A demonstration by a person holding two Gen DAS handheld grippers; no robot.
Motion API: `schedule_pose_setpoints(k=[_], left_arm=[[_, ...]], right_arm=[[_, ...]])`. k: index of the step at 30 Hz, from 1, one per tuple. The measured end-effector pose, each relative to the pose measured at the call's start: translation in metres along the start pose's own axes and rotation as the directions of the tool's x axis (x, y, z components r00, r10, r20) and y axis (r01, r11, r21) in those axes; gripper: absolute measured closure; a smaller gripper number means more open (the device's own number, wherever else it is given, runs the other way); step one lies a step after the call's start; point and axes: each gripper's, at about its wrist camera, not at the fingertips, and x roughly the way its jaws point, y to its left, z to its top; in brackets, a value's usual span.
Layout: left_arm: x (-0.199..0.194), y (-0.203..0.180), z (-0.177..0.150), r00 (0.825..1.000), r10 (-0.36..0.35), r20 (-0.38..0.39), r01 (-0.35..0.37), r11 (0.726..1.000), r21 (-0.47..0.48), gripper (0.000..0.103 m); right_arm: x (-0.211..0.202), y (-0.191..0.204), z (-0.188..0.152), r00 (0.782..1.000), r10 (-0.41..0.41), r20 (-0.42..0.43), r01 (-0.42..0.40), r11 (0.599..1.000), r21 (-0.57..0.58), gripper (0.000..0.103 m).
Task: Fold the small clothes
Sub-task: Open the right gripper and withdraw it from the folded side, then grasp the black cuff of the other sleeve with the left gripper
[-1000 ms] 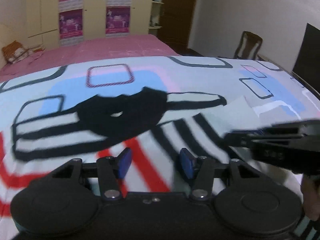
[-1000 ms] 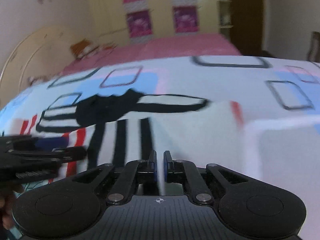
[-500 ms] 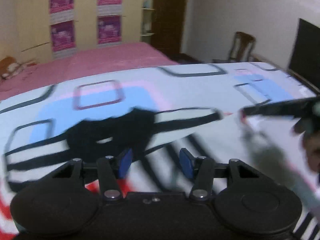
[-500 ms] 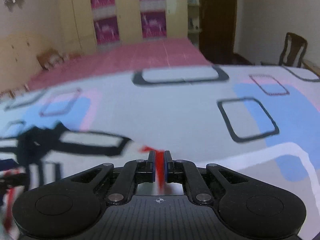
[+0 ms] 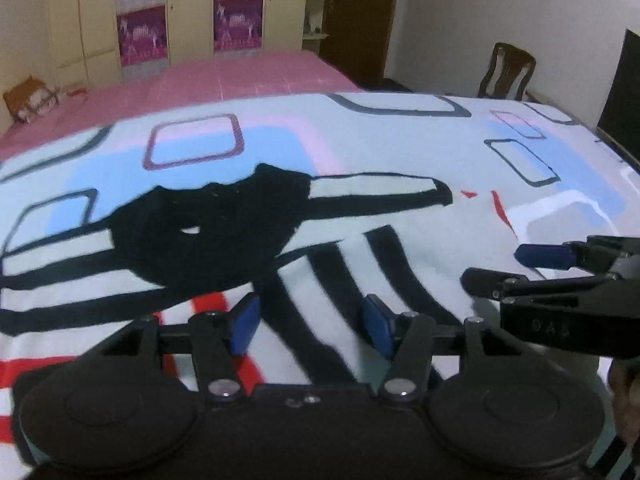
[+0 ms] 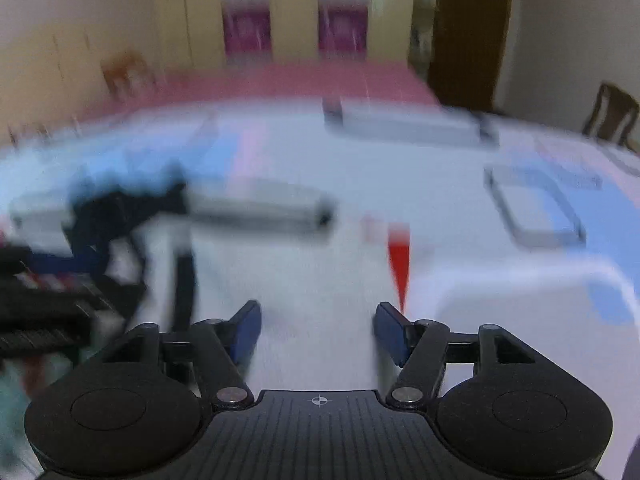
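Note:
A small black garment (image 5: 208,232) lies crumpled on the patterned bedsheet (image 5: 360,152), left of centre in the left wrist view. It also shows blurred at the left of the right wrist view (image 6: 120,216). My left gripper (image 5: 310,326) is open and empty, just short of the garment's near edge. My right gripper (image 6: 316,330) is open and empty over bare sheet to the right of the garment. It also shows in the left wrist view (image 5: 520,268), at the right, apart from the garment.
The sheet has black stripes, red stripes and blue squares. A pink bed (image 5: 240,76) lies behind, with wardrobes (image 5: 180,12) on the far wall. A wooden chair (image 5: 508,72) stands at the back right. A dark panel (image 5: 624,88) is at the far right.
My right gripper was shut and is now open; it swung right and came back near the garment. My left gripper stayed open and moved little.

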Motion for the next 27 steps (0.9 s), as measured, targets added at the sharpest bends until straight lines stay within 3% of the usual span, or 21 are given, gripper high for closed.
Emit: schedule_pose_setpoints(k=[3, 5, 7, 10, 13, 15, 16, 18, 22, 27], left_arm=[[-0.032, 0.008, -0.013, 0.997, 0.021, 0.074, -0.020, 1.000, -0.009, 0.049], [-0.047, 0.017, -0.027, 0.995, 0.045, 0.091, -0.043, 0.999, -0.020, 0.048], [-0.041, 0.029, -0.039, 0.996, 0.081, 0.026, -0.081, 0.997, -0.001, 0.044], [-0.053, 0.043, -0.047, 0.996, 0.082, 0.034, -0.081, 0.996, -0.037, 0.047], [-0.070, 0.052, -0.052, 0.992, 0.097, 0.081, -0.092, 0.993, -0.068, 0.046], [-0.064, 0.059, -0.061, 0.995, 0.101, 0.017, -0.100, 0.992, -0.076, 0.044], [-0.067, 0.061, -0.063, 0.995, 0.093, 0.041, -0.089, 0.992, -0.091, 0.043], [-0.072, 0.063, -0.061, 0.995, 0.096, 0.034, -0.092, 0.991, -0.100, 0.044], [-0.089, 0.076, -0.065, 0.987, 0.145, 0.063, -0.137, 0.984, -0.112, 0.031], [-0.137, 0.132, -0.092, 0.965, 0.248, 0.089, -0.219, 0.944, -0.249, 0.017]], right_arm=[[-0.026, -0.001, -0.001, 0.999, 0.020, 0.032, -0.021, 0.999, 0.028, 0.070], [-0.044, -0.003, -0.011, 0.998, 0.030, 0.055, -0.032, 0.999, 0.034, 0.070], [-0.042, -0.004, -0.028, 1.000, 0.026, -0.017, -0.025, 0.999, 0.027, 0.070], [-0.052, -0.001, -0.035, 1.000, 0.007, -0.011, -0.007, 1.000, -0.002, 0.070], [-0.074, -0.004, -0.031, 0.998, 0.014, 0.056, -0.015, 1.000, 0.020, 0.070], [-0.076, -0.001, -0.038, 0.999, 0.031, 0.017, -0.031, 0.999, 0.021, 0.070], [-0.066, 0.002, -0.045, 0.998, 0.039, -0.041, -0.039, 0.999, 0.008, 0.070], [-0.070, 0.016, -0.052, 1.000, -0.011, -0.020, 0.009, 0.996, -0.087, 0.070], [-0.093, 0.017, -0.041, 0.999, 0.013, 0.037, -0.014, 1.000, 0.005, 0.070], [-0.108, 0.027, -0.042, 0.998, 0.041, 0.052, -0.043, 0.998, 0.041, 0.067]])
